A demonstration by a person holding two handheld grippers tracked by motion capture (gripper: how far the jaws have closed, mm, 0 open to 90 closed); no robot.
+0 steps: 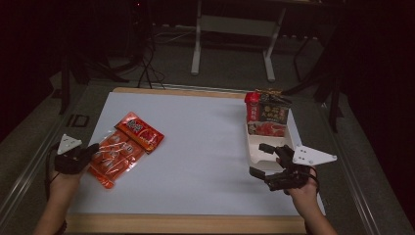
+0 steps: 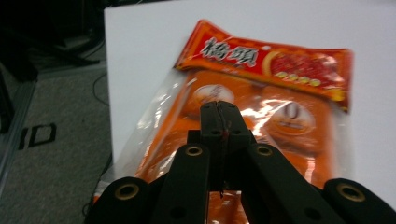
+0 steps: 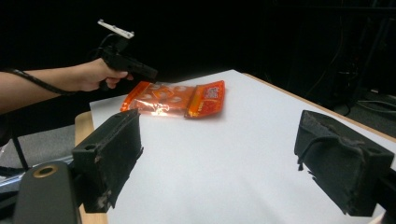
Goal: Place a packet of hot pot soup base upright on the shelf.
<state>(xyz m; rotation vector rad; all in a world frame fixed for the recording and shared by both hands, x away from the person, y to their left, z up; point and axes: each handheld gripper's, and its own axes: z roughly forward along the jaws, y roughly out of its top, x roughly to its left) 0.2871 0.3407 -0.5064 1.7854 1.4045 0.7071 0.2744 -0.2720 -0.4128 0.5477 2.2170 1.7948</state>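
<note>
White tabletop (image 1: 205,147) in a dark room: the left tongs (image 2: 219,109), clenched, hang over the snack bag (image 1: 125,147). The bag's long axis runs diagonally away from them; the right tongs (image 1: 262,159), released, sit well apart.

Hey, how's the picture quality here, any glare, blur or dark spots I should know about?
High view: the white table is lit, the room beyond very dark. Left gripper view: glare streaks on the orange snack packet, whose far edge is slightly blurred; the closed jaws up close look soft. Right gripper view: black background, open jaws large and a bit soft, packet shiny.
</note>
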